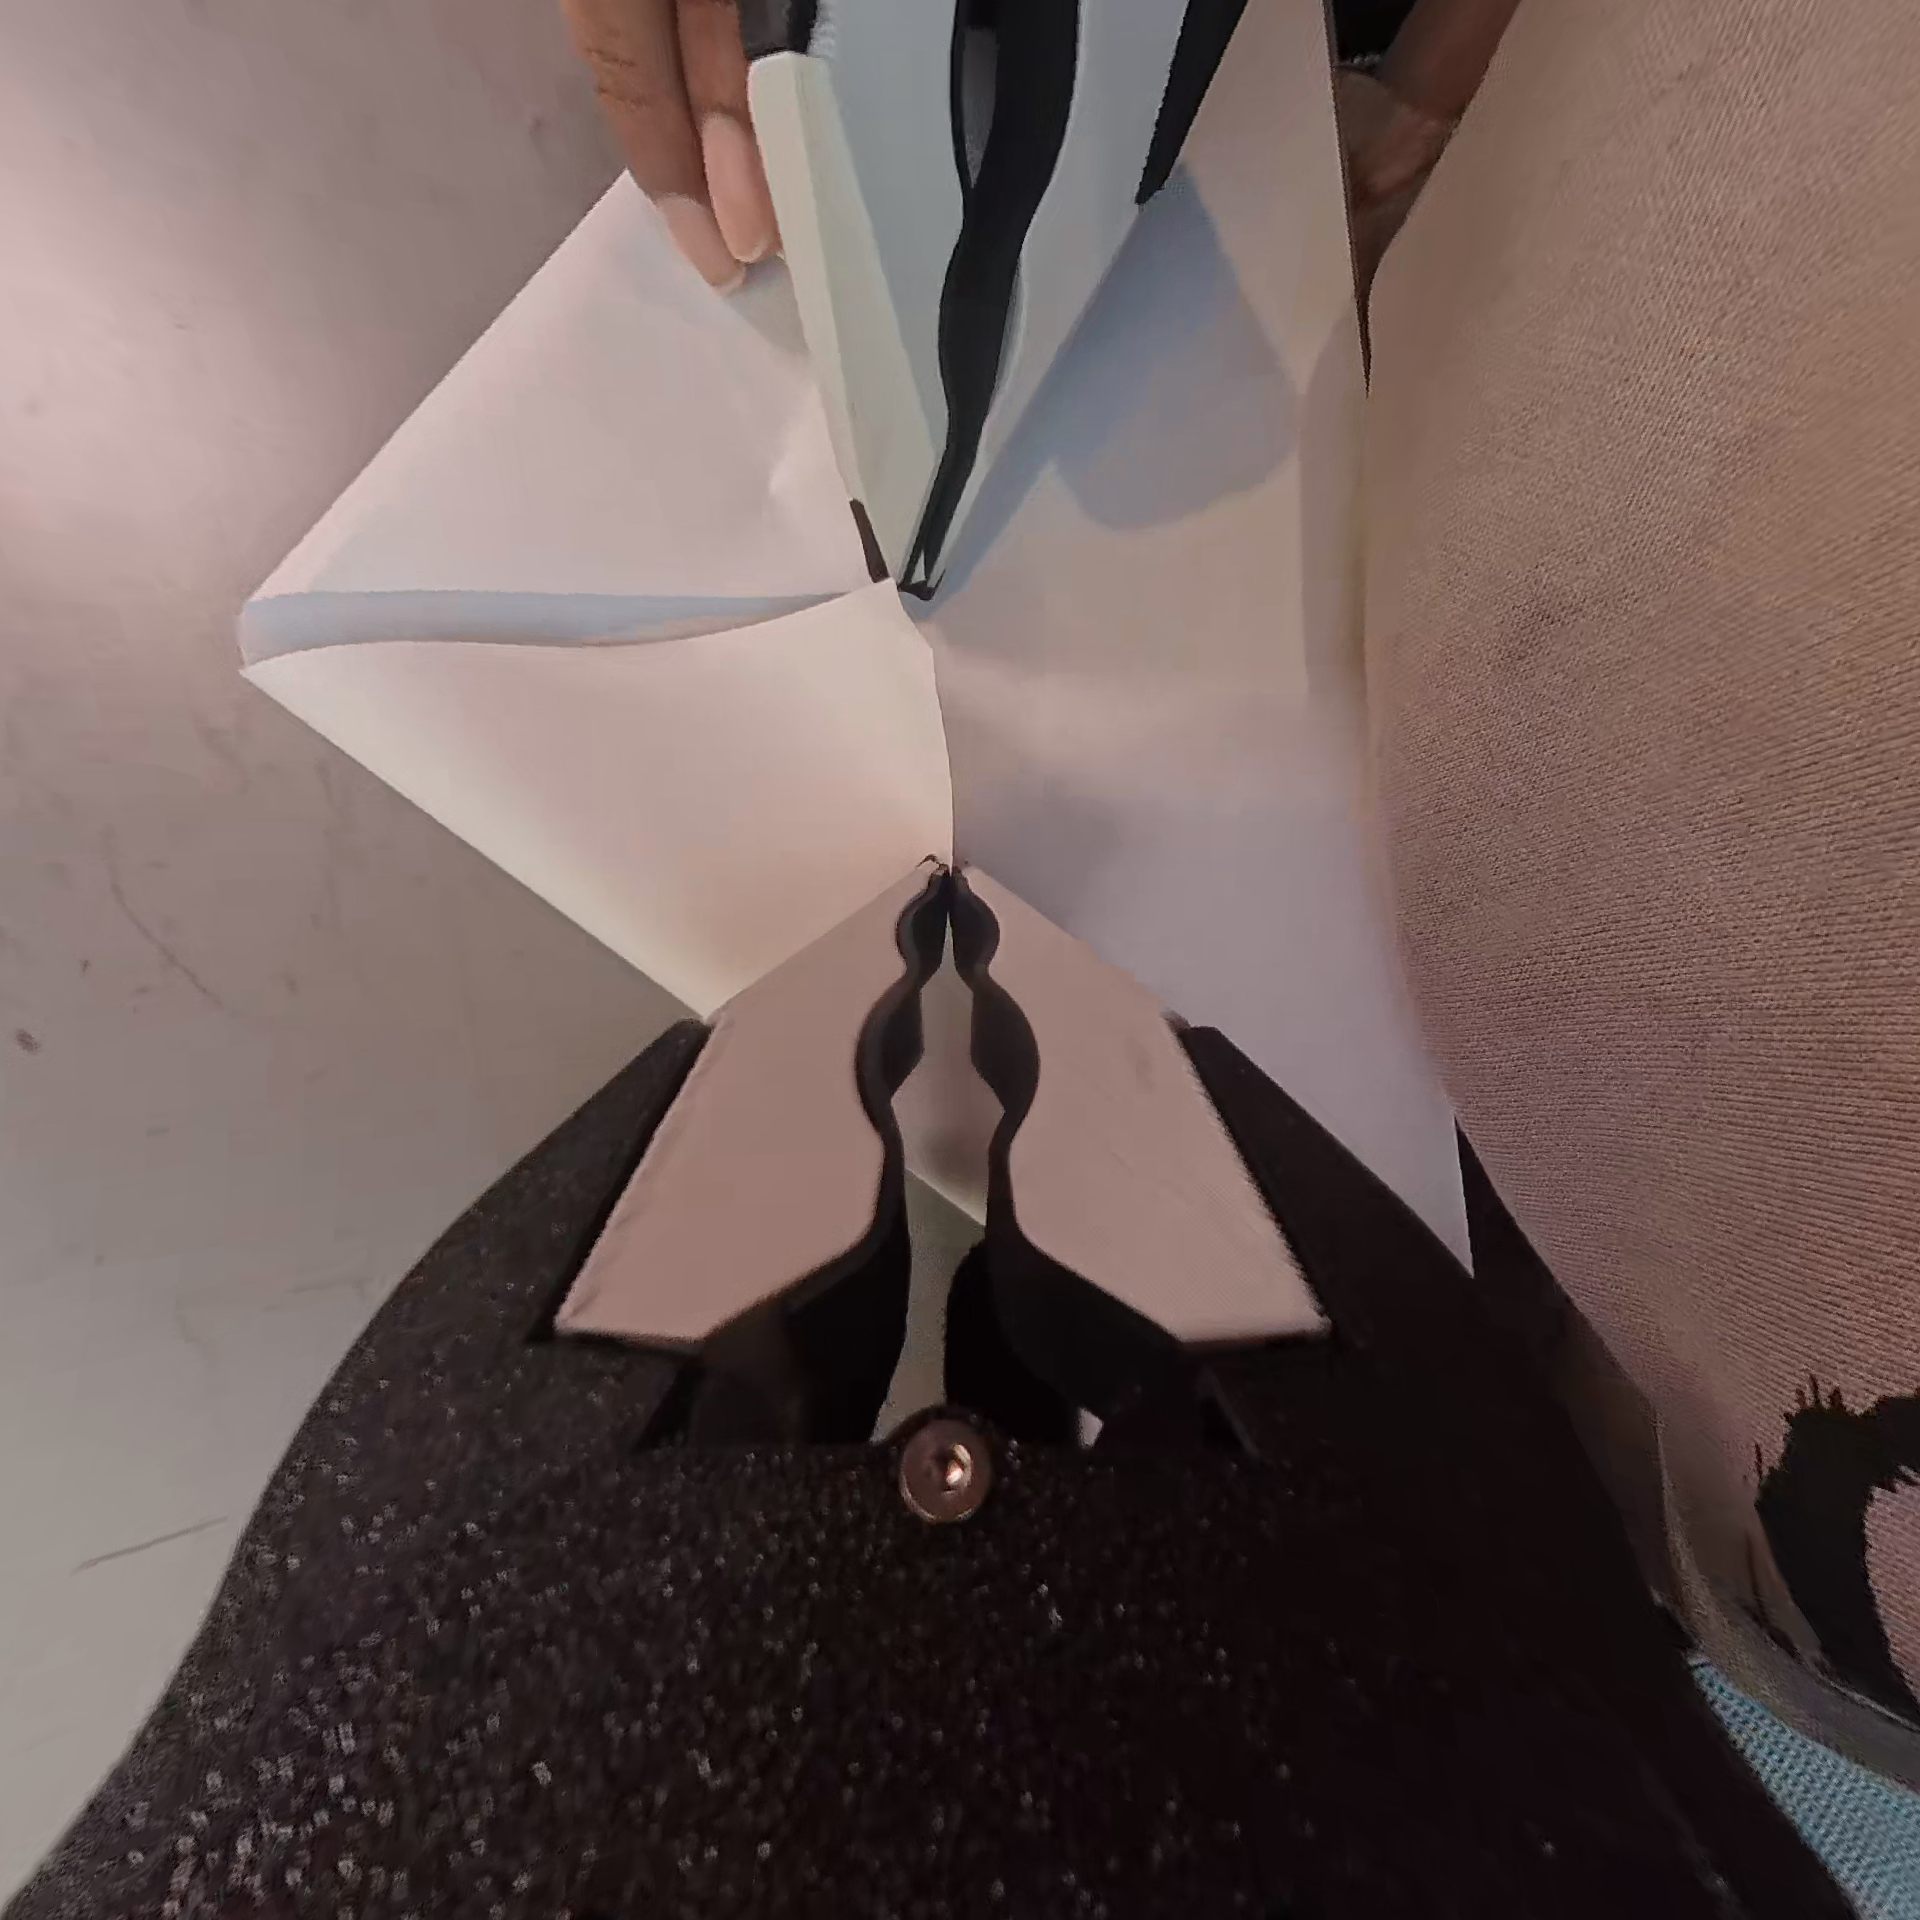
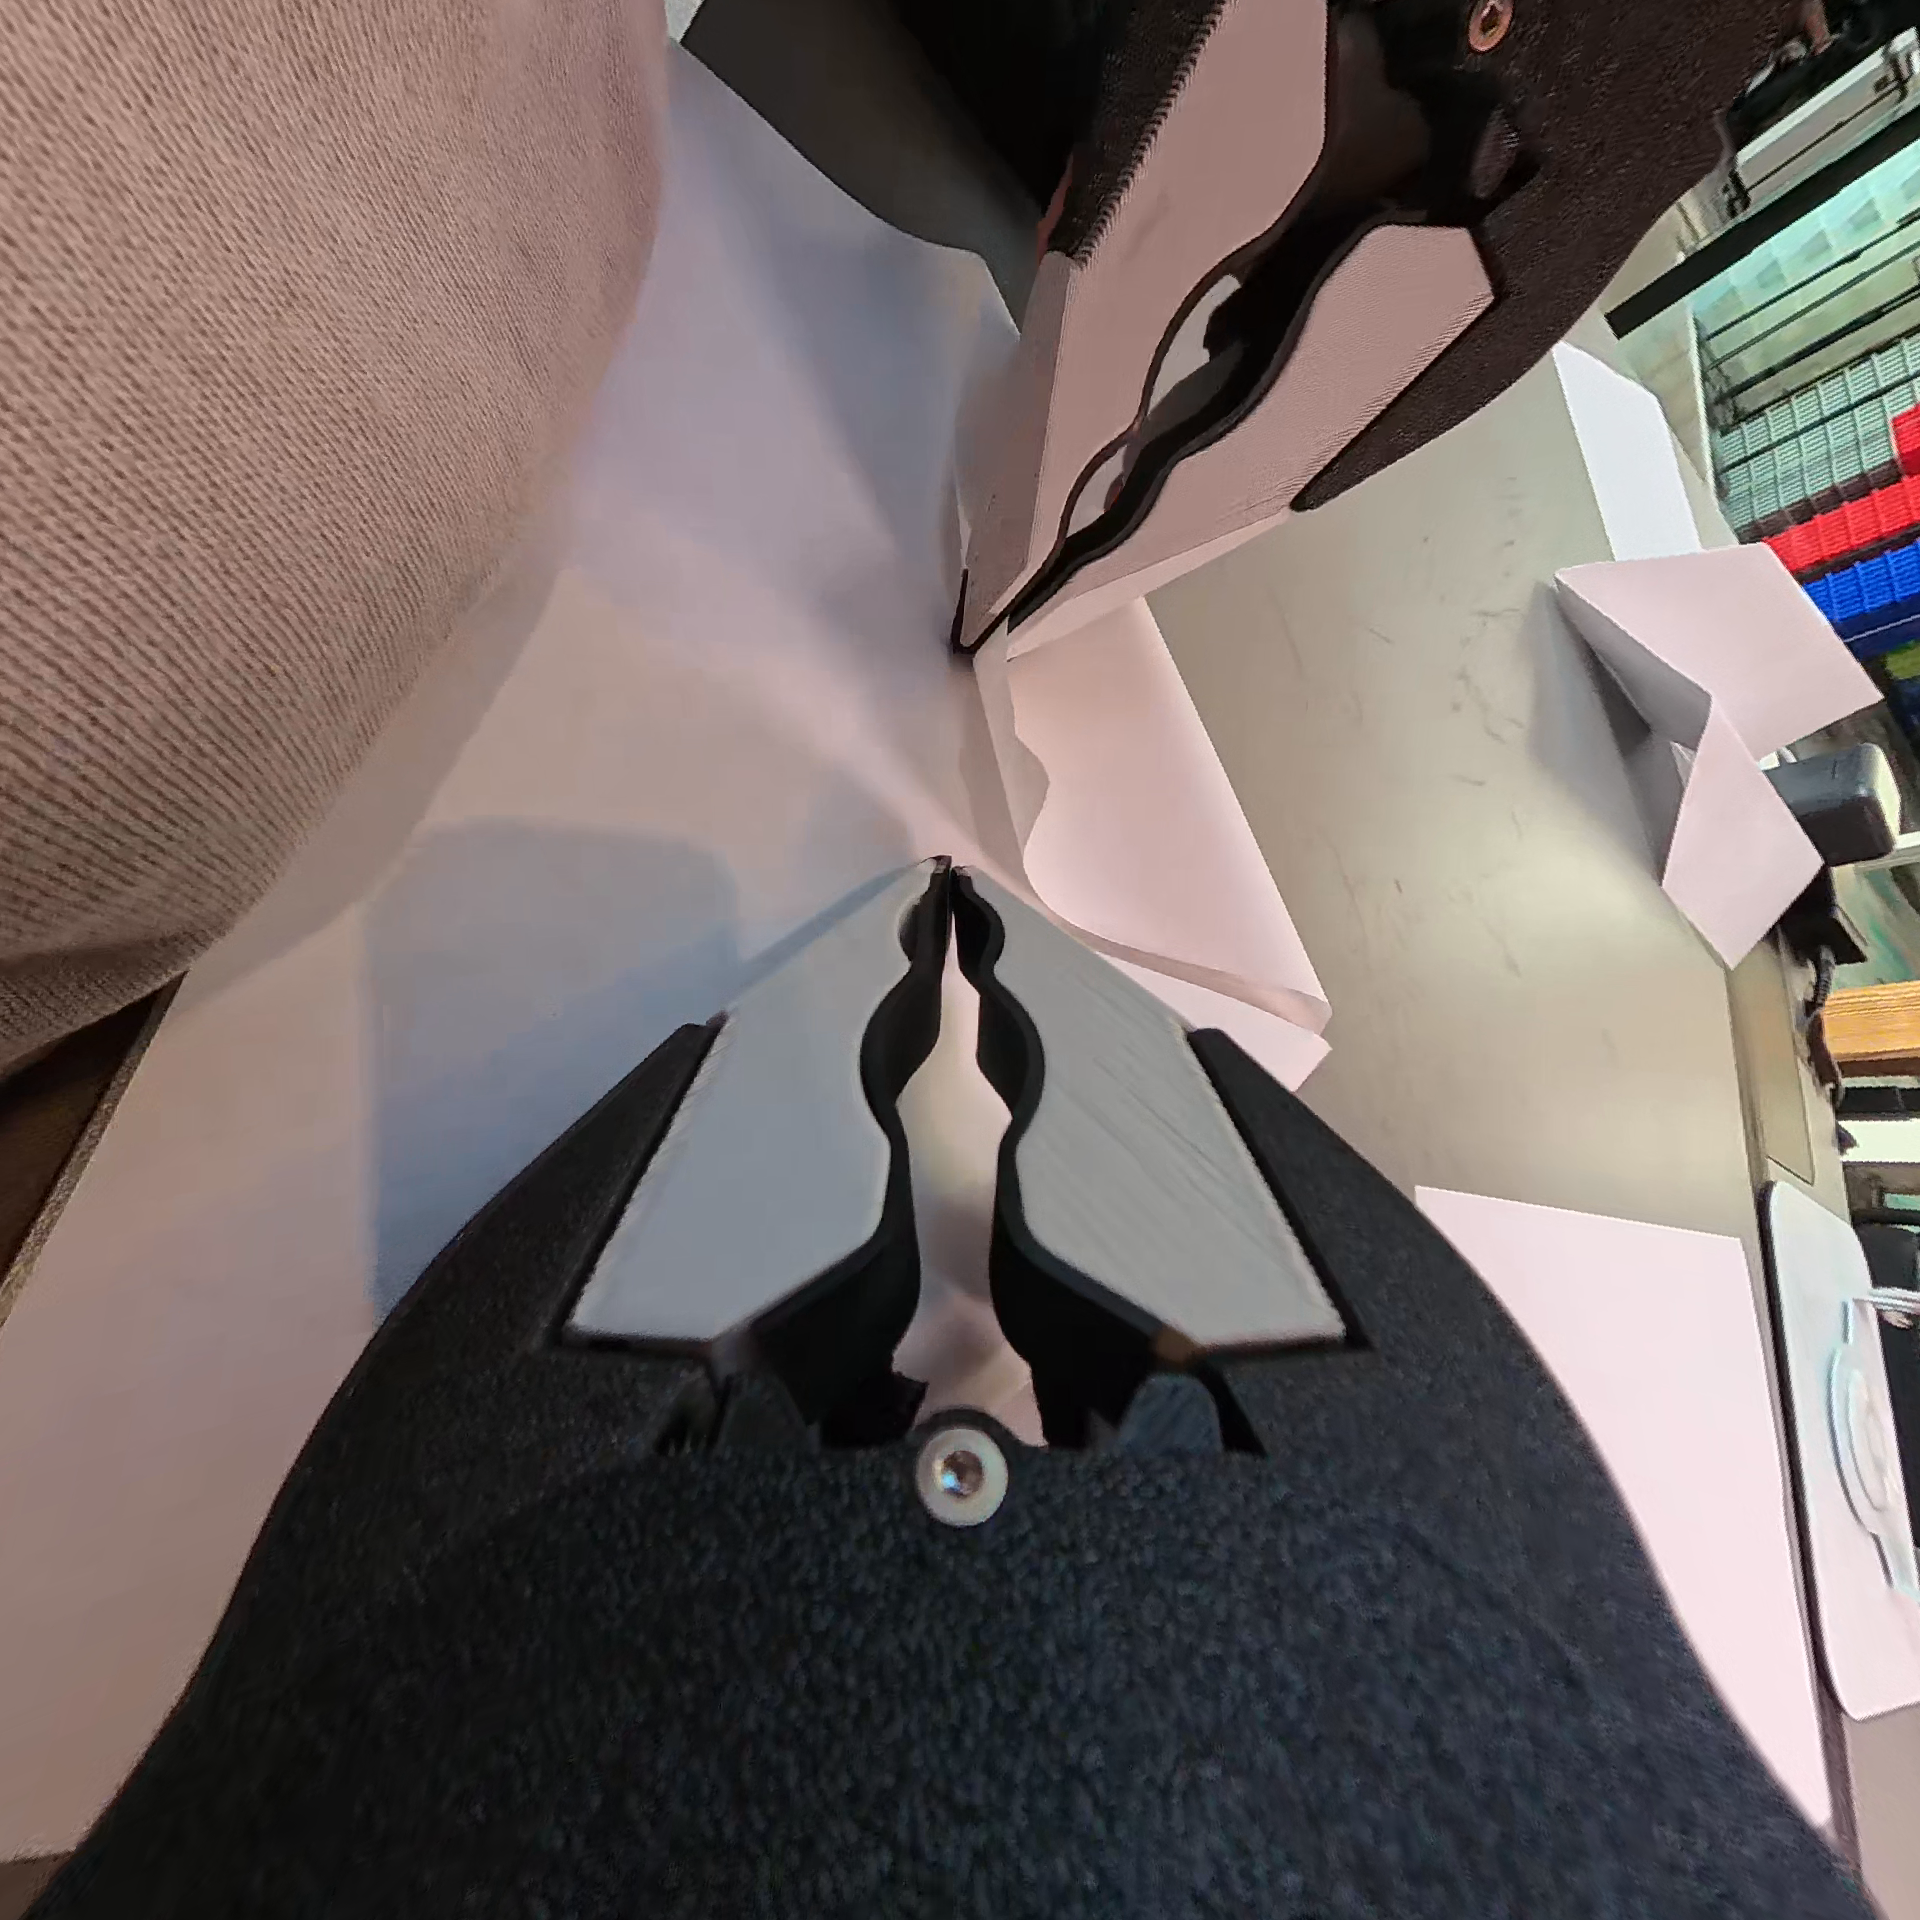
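Grey table [image 2: 1455, 831]; white paper sheet [image 1: 623, 748] lifted between left gripper [image 1: 948, 873] and right gripper [image 2: 951, 868], jaws pinched on it.

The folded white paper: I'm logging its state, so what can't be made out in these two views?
- Left wrist view: the white paper near corner, hidden under the left gripper.
- Left wrist view: the right gripper body, cut off by the top edge.
- Right wrist view: the paper's lower part, covered by the right gripper's body.
- Folded paper behind: blurred.
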A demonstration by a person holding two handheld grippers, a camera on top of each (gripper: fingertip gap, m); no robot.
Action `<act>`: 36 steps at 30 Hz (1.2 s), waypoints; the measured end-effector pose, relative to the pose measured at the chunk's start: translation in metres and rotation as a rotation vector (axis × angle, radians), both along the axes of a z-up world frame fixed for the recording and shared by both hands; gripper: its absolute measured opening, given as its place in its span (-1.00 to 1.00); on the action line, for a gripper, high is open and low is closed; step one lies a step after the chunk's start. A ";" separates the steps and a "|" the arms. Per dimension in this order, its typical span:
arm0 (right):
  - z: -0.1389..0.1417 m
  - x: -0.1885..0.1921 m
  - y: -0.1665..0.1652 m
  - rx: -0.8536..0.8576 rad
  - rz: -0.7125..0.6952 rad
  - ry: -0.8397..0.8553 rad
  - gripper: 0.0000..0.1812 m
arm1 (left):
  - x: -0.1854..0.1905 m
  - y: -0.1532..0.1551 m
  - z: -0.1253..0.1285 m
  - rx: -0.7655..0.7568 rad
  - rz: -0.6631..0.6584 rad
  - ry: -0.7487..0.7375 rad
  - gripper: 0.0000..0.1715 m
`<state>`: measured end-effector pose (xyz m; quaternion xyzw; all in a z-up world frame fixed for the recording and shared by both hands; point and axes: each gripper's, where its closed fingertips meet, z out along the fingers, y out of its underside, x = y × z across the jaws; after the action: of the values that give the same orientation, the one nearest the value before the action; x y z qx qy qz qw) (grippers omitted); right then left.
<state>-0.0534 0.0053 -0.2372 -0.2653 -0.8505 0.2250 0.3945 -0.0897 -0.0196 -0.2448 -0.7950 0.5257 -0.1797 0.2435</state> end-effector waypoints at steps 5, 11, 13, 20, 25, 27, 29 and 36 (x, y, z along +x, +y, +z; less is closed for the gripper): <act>-0.003 0.001 -0.002 0.012 0.006 0.014 -1.00 | 0.000 -0.001 0.000 0.076 -0.069 0.064 -1.00; -0.003 0.003 -0.003 0.026 0.021 0.024 -1.00 | 0.000 -0.002 -0.001 0.082 -0.110 0.131 -1.00; -0.003 0.003 -0.003 0.026 0.022 0.027 -1.00 | 0.000 -0.002 -0.001 0.070 -0.112 0.133 -1.00; -0.004 0.004 -0.005 0.029 0.030 0.042 -1.00 | 0.002 -0.006 -0.001 -0.060 -0.084 0.115 -0.96; -0.005 0.006 -0.006 0.032 0.055 0.010 -1.00 | 0.003 -0.011 0.001 -0.214 -0.112 0.110 -0.85; -0.005 0.006 -0.007 0.033 0.062 0.000 -1.00 | 0.003 -0.011 0.002 -0.256 -0.115 0.108 -0.85; -0.005 0.007 -0.007 0.025 0.064 -0.008 -1.00 | 0.004 -0.011 0.002 -0.269 -0.124 0.111 -0.85; -0.005 0.008 -0.009 0.040 0.101 -0.003 -1.00 | 0.004 -0.011 0.003 -0.333 -0.125 0.065 -0.86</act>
<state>-0.0454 -0.0038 -0.2426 -0.2144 -0.8678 0.2272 0.3865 -0.0854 -0.0307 -0.2422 -0.7957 0.5445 -0.2532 0.0795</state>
